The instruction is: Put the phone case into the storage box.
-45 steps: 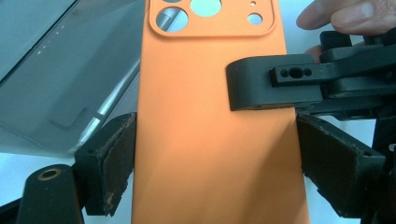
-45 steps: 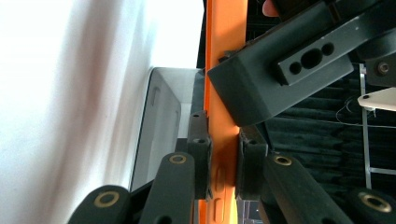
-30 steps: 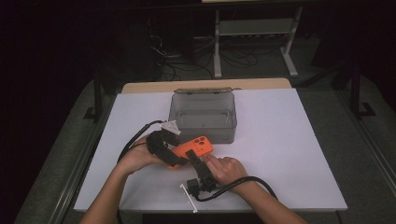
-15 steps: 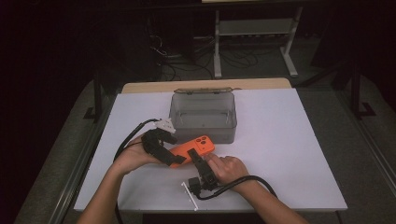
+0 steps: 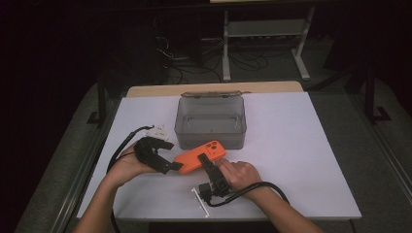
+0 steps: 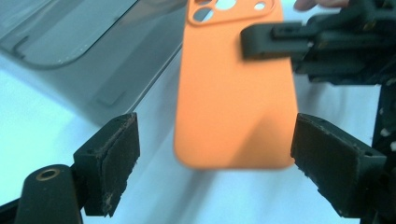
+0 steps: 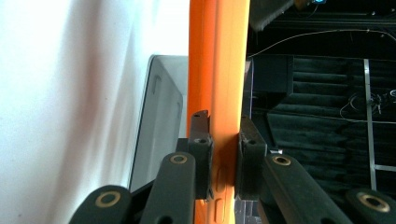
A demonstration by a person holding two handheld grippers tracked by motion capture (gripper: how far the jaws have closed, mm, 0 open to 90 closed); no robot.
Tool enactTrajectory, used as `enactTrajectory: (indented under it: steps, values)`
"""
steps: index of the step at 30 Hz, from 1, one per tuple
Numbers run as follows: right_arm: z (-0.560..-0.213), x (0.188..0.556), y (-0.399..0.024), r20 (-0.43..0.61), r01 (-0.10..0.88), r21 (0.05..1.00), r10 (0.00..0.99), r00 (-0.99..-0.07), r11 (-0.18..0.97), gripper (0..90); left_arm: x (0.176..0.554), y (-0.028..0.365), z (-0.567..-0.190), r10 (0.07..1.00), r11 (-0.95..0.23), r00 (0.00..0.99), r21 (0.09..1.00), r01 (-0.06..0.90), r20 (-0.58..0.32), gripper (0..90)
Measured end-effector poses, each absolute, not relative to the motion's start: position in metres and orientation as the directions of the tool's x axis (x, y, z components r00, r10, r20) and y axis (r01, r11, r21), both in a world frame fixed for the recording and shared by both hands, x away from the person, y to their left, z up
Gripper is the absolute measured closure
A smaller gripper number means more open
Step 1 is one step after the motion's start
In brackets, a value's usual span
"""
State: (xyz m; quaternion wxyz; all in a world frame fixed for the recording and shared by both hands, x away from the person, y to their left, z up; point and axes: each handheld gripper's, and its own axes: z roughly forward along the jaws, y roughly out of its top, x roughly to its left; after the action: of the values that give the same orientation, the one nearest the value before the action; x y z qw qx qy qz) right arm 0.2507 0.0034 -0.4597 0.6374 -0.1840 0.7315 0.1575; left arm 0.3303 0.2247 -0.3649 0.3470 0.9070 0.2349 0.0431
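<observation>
White surface (image 5: 301,145) carries a grey box (image 5: 210,121). Just before it, the right gripper (image 5: 208,167) pinches the orange case (image 5: 200,156) by its edge, probably to steady it, while the left gripper (image 5: 171,166) fingers stand spread around its end.

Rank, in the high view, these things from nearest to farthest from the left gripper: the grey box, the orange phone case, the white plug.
From the left gripper:
1. orange phone case: right at its jaws, toward the table's middle.
2. white plug: just behind the gripper, on the table's left part.
3. grey box: behind the case, at the middle.
</observation>
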Motion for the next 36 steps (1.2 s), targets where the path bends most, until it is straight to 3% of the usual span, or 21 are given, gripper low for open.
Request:
enactTrajectory:
  steps: [14,24,36]
  values:
    - [-0.458,0.249,0.003,-0.990,-0.471,-0.017,-0.079,-0.113,0.882,78.7,0.308,0.258,-0.389,0.515,-0.570,0.853,0.711,0.411,-0.080,12.2]
    - [-0.456,0.247,0.002,-0.992,-0.472,-0.010,-0.068,-0.106,0.881,78.7,0.295,0.261,-0.412,0.535,-0.534,0.843,0.751,0.388,-0.055,0.2]
    - [-0.452,0.242,0.000,-0.994,-0.472,-0.005,-0.058,-0.097,0.882,78.7,0.291,0.253,-0.428,0.513,-0.535,0.857,0.765,0.358,-0.042,0.0]
